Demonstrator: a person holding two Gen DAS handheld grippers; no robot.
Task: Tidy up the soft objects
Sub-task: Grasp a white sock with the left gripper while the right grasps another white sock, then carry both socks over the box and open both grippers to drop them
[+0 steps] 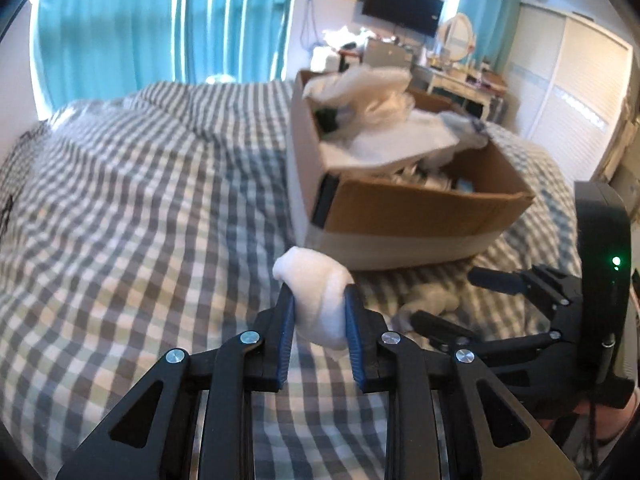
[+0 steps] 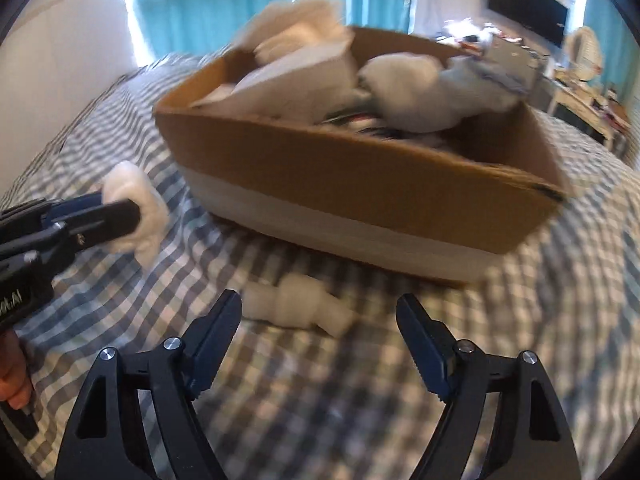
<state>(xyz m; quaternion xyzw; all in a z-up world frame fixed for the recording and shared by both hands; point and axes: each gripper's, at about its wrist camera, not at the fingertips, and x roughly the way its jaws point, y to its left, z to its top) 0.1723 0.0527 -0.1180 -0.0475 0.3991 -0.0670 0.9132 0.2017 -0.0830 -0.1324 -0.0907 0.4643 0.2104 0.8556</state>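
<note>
White rolled soft bundle pinched between the blue pads of the left gripper, held clear of the checked bedspread, upper end bulging above the fingertips, lower end hanging below the pads. Second white roll lying on the bedspread just ahead of the right gripper, nearer the left finger than the right, not touched by either. Right gripper fingers spread wide, nothing between them. Beyond both sets of fingertips: cardboard box already heaped with white and pale soft items (some rising above the rim). Risks, judged from this layout: grip taken on one part of the bundle only, so possible unrolling or slipping out during the lift over the box wall; bundle or fingers possibly catching the near rim if carried too low; piled contents possibly spilling over the edge once another item lands on top; off-centre position of the lying roll possibly causing one finger to push it sideways instead of closing around it. Limits of view: right wrist picture smeared by motion, box contents not identifiable item by item; box floor hidden under the heap; far side of the held bundle concealed by the fingers; dresser and television in the background too small for detail.
</note>
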